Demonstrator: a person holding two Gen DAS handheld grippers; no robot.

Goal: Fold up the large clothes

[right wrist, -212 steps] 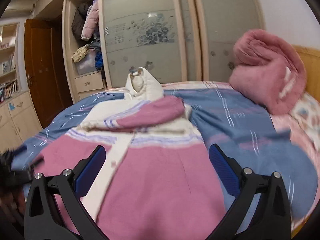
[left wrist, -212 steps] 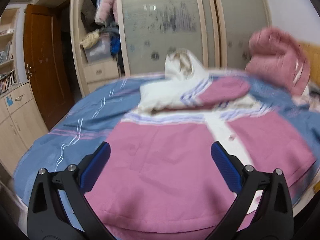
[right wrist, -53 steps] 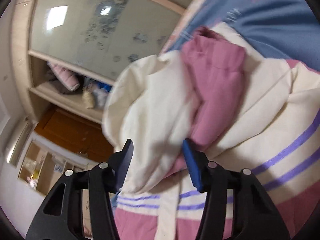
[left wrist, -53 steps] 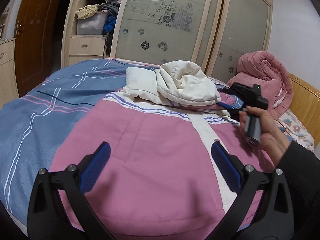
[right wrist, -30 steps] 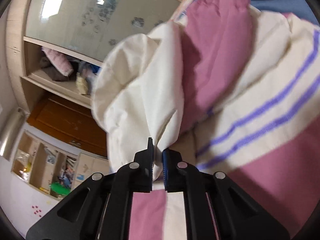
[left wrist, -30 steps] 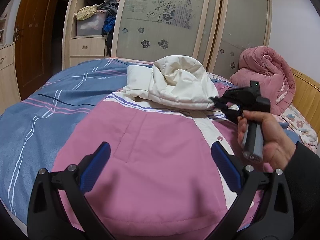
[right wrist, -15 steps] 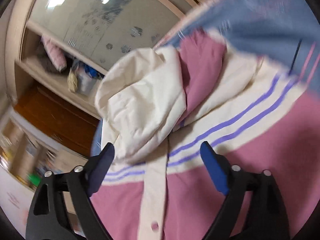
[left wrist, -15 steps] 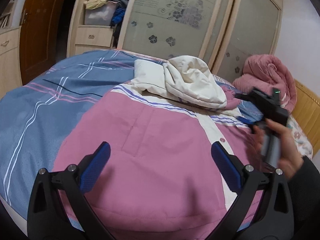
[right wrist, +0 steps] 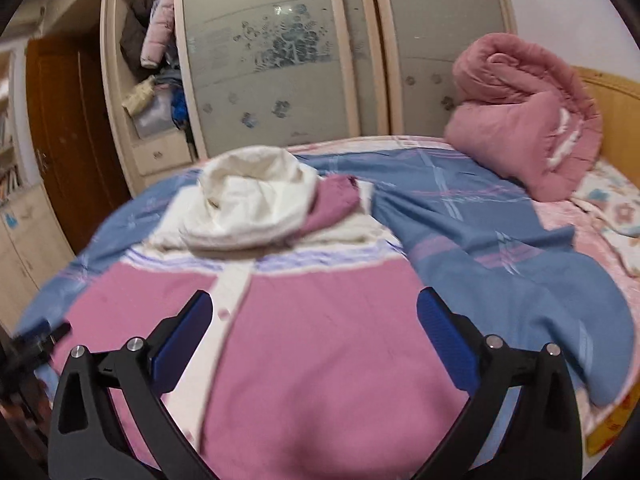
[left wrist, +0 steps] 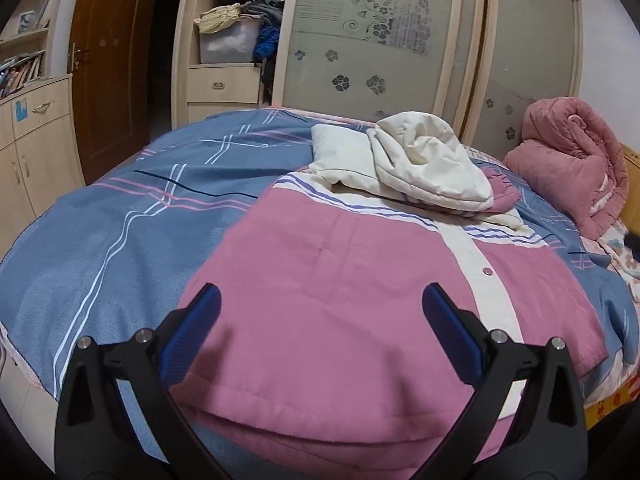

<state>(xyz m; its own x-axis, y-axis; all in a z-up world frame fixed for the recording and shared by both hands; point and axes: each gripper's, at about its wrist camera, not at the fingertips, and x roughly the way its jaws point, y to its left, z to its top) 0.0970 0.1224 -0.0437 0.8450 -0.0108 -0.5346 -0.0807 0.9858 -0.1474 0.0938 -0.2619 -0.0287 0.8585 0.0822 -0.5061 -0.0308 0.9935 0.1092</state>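
Note:
A large pink and cream jacket [left wrist: 340, 280] [right wrist: 320, 340] lies spread on the bed, hem toward me. Its cream hood [left wrist: 424, 164] [right wrist: 248, 204] is folded down over the chest, with a pink sleeve cuff [left wrist: 500, 196] [right wrist: 336, 200] beside it. My left gripper [left wrist: 320, 340] hangs open above the hem with nothing between its blue pads. My right gripper [right wrist: 312, 340] is above the jacket's body, its jaws opening wide and nothing between them. The left gripper [right wrist: 36, 344] shows small at the left edge of the right wrist view.
A blue plaid sheet [left wrist: 120, 220] [right wrist: 500, 240] covers the bed. A rolled pink quilt [left wrist: 572, 160] [right wrist: 520, 120] sits by the wooden headboard [right wrist: 612, 92]. A wardrobe with frosted sliding doors [left wrist: 380, 40] and open shelves of clothes stands behind. A brown door [left wrist: 108, 60] and cabinet are at left.
My right gripper let go of the cream hood, opened wide, rolled level and pulled back from it. The hood now lies folded over the chest. The hand with the right gripper left the left wrist view.

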